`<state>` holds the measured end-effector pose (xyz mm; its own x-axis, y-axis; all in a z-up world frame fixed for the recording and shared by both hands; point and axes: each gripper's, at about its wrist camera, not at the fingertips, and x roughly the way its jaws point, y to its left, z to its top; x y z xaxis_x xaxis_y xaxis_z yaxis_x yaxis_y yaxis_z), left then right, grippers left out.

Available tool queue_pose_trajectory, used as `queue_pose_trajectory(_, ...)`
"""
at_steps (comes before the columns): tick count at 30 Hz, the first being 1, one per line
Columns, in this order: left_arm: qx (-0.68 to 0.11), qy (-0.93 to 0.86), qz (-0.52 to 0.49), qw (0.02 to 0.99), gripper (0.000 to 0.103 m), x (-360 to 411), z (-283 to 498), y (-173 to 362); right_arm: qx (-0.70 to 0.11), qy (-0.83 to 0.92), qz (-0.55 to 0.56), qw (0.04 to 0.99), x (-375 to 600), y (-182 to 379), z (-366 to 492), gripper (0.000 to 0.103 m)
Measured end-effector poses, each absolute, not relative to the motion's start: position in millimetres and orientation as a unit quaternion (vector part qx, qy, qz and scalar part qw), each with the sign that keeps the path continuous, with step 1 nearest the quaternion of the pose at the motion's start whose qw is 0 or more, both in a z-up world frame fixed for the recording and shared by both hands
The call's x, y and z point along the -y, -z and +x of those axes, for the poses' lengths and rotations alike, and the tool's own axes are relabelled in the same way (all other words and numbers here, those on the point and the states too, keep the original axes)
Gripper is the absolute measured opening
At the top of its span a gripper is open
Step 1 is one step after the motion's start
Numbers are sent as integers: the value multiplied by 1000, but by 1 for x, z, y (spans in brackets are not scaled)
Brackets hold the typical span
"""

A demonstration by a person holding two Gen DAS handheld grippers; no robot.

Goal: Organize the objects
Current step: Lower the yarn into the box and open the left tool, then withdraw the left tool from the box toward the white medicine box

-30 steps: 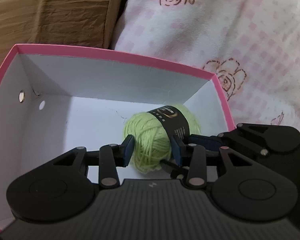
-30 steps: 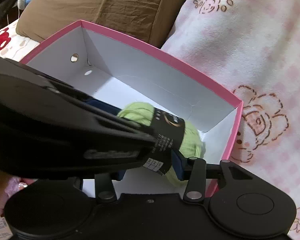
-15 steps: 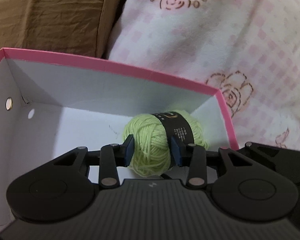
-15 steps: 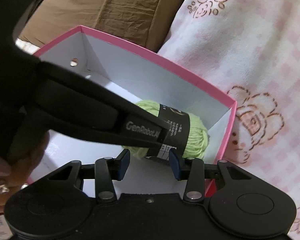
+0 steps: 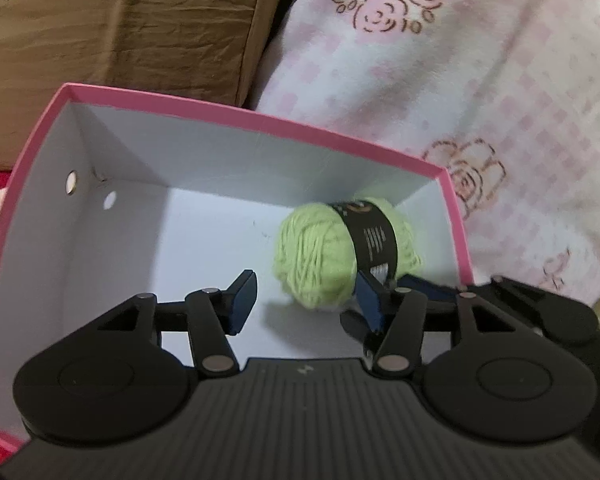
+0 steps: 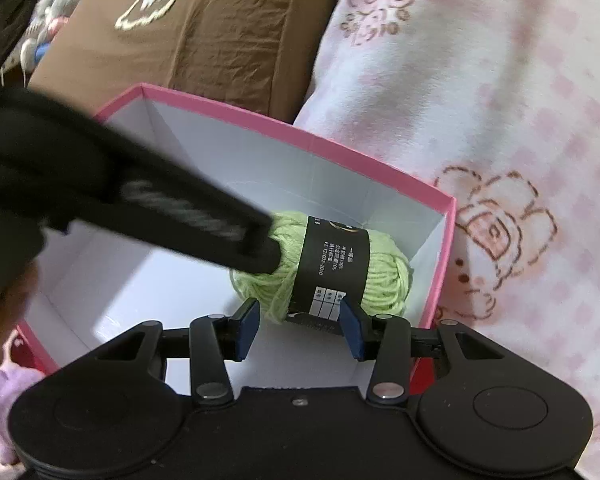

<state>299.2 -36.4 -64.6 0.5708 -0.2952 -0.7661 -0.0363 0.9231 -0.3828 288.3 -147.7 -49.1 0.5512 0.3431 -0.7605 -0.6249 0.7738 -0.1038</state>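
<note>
With the left tool [image 5: 304,300] just opened off the yarn [image 5: 342,258] (right tool [image 6: 298,330] open too), lift both clear of the box [image 5: 260,120].

Two wrist cameras, close over one box
Both look steeply down into the pink-rimmed box [image 5: 236,118] [image 6: 312,142], sharing the yarn ball [image 5: 320,264] [image 6: 380,276] mid-frame.

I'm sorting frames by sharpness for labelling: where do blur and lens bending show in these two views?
Left wrist view: the yarn ball is slightly soft, and the box rim bows from the fisheye. Right wrist view: the left tongs cross as a dark motion-blurred streak with unreadable lettering, while the yarn's label stays fairly crisp.
</note>
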Motion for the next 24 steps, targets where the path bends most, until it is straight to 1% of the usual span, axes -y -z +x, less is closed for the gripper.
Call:
queue_pose_trajectory(3,-467,68,-155,868,55,36,284,58,-384,-282,-164,864,153,43,286,48)
queue_pose_trajectory(6,-470,76,-157,865,55,28,268,50,-387,-296,-139,862,161,32,277,49)
queue_pose_trajectory(10,-476,80,-153,863,55,22,246,31,-379,-314,-141,859,165,12,261,53)
queue_pose_trajectory(14,-465,84,-138,871,55,17,217,3,-373,-329,-142,856,169,-7,236,53)
queue_pose_trajectory(18,-468,87,-122,871,58,10,188,-19,-361,-344,-147,854,171,-18,212,59)
queue_pose_trajectory(20,-476,90,-102,869,61,12,179,-26,-356,-349,-145,854,164,-20,207,63)
queue_pose_trajectory(22,-487,95,-82,864,62,15,167,-31,-350,-351,-142,857,166,-26,201,70)
queue_pose_trajectory(24,-495,98,-78,860,62,18,157,-33,-338,-339,-159,863,167,-30,194,74)
